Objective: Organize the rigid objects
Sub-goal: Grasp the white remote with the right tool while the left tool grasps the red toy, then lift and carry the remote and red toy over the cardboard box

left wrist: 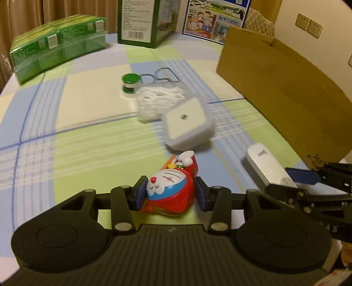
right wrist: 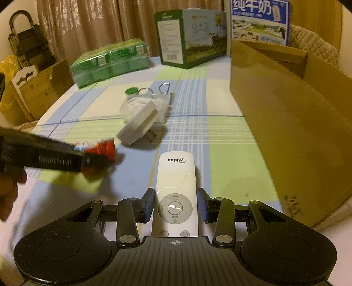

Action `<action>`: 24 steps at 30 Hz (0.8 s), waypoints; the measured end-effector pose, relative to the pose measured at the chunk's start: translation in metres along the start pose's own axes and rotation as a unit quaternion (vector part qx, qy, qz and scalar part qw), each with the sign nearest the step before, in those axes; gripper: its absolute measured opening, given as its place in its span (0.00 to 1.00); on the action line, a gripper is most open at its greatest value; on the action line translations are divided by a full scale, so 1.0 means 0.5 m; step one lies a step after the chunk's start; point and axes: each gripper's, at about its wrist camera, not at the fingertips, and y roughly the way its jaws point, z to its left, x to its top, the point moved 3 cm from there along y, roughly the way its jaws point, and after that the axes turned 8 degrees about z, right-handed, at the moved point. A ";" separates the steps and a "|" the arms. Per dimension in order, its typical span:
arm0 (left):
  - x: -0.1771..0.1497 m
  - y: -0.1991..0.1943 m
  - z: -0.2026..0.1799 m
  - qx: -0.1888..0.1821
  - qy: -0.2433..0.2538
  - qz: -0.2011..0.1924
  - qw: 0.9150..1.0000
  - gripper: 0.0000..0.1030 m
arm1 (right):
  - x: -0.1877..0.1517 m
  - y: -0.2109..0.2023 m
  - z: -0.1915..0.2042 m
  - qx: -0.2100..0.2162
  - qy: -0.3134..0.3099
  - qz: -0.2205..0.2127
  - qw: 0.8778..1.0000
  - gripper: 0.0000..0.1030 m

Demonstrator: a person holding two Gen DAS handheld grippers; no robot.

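My left gripper [left wrist: 170, 192] straddles a red and blue Doraemon figurine [left wrist: 170, 191] lying on the checked tablecloth; the left pad touches it, the right pad stands just off it. My right gripper [right wrist: 176, 206] is open around a white Midea remote [right wrist: 175, 193], with small gaps on both sides. The remote also shows in the left wrist view [left wrist: 266, 165], with the right gripper [left wrist: 308, 176] at it. The left gripper [right wrist: 88, 159] and figurine [right wrist: 103, 149] show in the right wrist view. A white square plug [left wrist: 187, 123], a clear bag of white items [left wrist: 154, 99] and a green-capped jar [left wrist: 131, 84] lie beyond.
An open cardboard box [left wrist: 286, 88] stands at the right, also in the right wrist view [right wrist: 286, 110]. A green wrapped pack [left wrist: 57, 46], a green carton [left wrist: 140, 22] and a milk carton [left wrist: 215, 17] stand at the table's far side. Wire hooks [left wrist: 162, 73] lie behind the bag.
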 end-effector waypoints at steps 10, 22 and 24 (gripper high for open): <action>-0.026 -0.050 -0.053 -0.029 -0.063 -0.017 0.997 0.38 | 0.005 -0.074 -0.026 -0.007 0.008 -0.027 1.000 0.36; -0.047 -0.170 -0.118 -0.021 -0.125 -0.064 0.990 0.38 | 0.010 -0.178 -0.046 0.001 0.015 -0.065 0.998 0.36; -0.048 -0.190 -0.133 -0.020 -0.130 -0.072 0.989 0.38 | 0.011 -0.197 -0.050 0.003 0.015 -0.073 0.997 0.36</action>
